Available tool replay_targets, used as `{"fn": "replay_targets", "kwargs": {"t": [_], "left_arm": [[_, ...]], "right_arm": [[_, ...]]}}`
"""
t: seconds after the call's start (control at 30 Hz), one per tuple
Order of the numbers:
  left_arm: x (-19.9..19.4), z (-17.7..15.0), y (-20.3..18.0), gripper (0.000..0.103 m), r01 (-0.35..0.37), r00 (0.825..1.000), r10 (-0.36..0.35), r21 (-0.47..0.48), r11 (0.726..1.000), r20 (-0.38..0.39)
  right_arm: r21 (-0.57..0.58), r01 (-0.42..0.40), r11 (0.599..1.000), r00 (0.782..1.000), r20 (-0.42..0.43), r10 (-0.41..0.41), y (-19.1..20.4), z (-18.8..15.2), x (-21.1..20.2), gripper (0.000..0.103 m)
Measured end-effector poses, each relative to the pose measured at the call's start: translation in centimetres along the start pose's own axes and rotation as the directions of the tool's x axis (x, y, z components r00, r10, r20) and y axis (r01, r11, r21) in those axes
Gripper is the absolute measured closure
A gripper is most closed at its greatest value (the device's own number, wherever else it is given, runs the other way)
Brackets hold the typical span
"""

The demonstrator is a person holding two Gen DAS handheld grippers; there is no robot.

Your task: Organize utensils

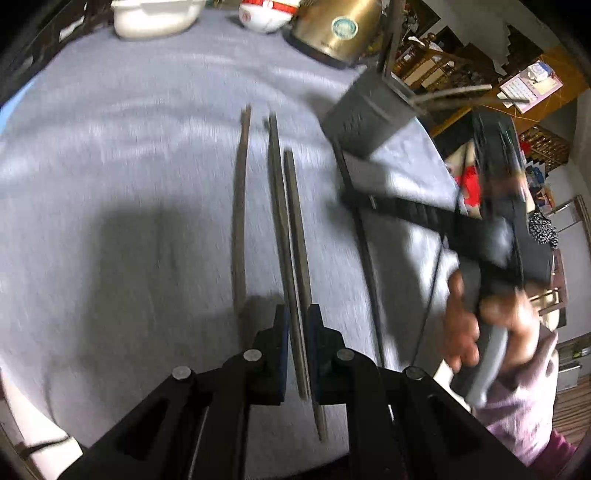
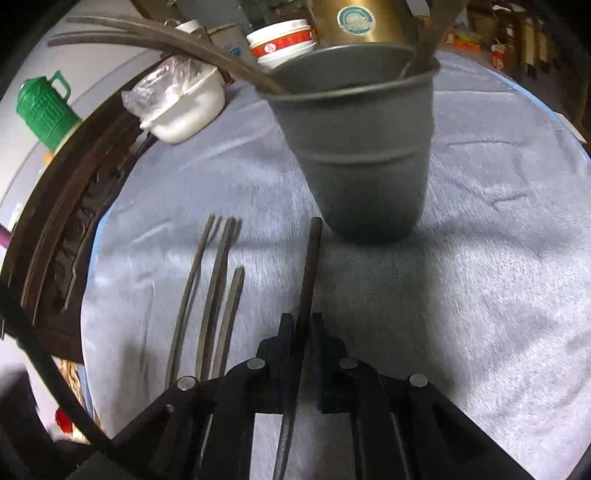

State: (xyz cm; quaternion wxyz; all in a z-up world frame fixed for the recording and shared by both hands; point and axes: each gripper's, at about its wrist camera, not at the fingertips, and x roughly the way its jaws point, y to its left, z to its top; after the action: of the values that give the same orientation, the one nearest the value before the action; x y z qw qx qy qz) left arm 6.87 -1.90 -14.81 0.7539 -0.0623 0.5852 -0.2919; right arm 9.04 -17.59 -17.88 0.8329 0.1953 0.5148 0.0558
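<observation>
Dark chopsticks lie on a grey cloth. In the left wrist view my left gripper [image 1: 297, 314] straddles two chopsticks [image 1: 291, 236] lying side by side, its jaws narrow around them; another chopstick [image 1: 239, 221] lies to the left. A grey metal cup [image 1: 369, 114] holding several chopsticks stands at the far right. My right gripper [image 2: 302, 321] is shut on one chopstick [image 2: 309, 266] that points toward the cup [image 2: 358, 155]. Three chopsticks [image 2: 214, 291] lie to its left. The right gripper also shows in the left wrist view [image 1: 351, 195].
A white bowl [image 1: 155, 18], a red-and-white bowl [image 1: 264, 14] and a gold kettle [image 1: 332, 29] stand at the table's far edge. A green jug [image 2: 44, 107] stands off the table at left. The table's dark carved rim [image 2: 74, 221] runs along the left.
</observation>
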Motion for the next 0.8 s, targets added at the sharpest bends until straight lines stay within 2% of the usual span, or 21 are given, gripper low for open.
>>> {"fn": "replay_targets", "kwargs": {"t": [0.07, 0.33, 0.43, 0.67, 0.8], "left_arm": [[0.5, 1.1, 0.0, 0.094, -0.034, 0.999, 0.034, -0.003, 0.999, -0.002], [2.5, 5.1, 0.7, 0.094, -0.062, 0.998, 0.062, -0.029, 0.998, -0.011], [3.1, 5.3, 1.5, 0.094, -0.105, 0.994, 0.104, -0.048, 0.993, -0.016], [1.8, 4.0, 3.4, 0.094, -0.074, 0.997, 0.075, -0.071, 0.995, 0.006], [0.7, 3.0, 4.5, 0.094, -0.07, 0.997, 0.069, -0.083, 0.994, -0.014]], "right_arm": [[-0.002, -0.006, 1.0, 1.0, -0.016, 0.006, -0.5, -0.4, -0.3, 0.094], [0.003, -0.034, 0.999, 0.998, -0.046, 0.035, -1.4, -1.0, -0.6, 0.095], [0.0, -0.033, 0.999, 0.998, -0.048, 0.033, -1.6, -1.1, -0.7, 0.095], [-0.022, 0.013, 1.0, 0.999, -0.045, -0.014, -0.7, -0.6, -0.4, 0.095], [-0.037, 0.053, 0.998, 0.998, -0.018, -0.054, 0.3, 0.2, 0.2, 0.091]]}}
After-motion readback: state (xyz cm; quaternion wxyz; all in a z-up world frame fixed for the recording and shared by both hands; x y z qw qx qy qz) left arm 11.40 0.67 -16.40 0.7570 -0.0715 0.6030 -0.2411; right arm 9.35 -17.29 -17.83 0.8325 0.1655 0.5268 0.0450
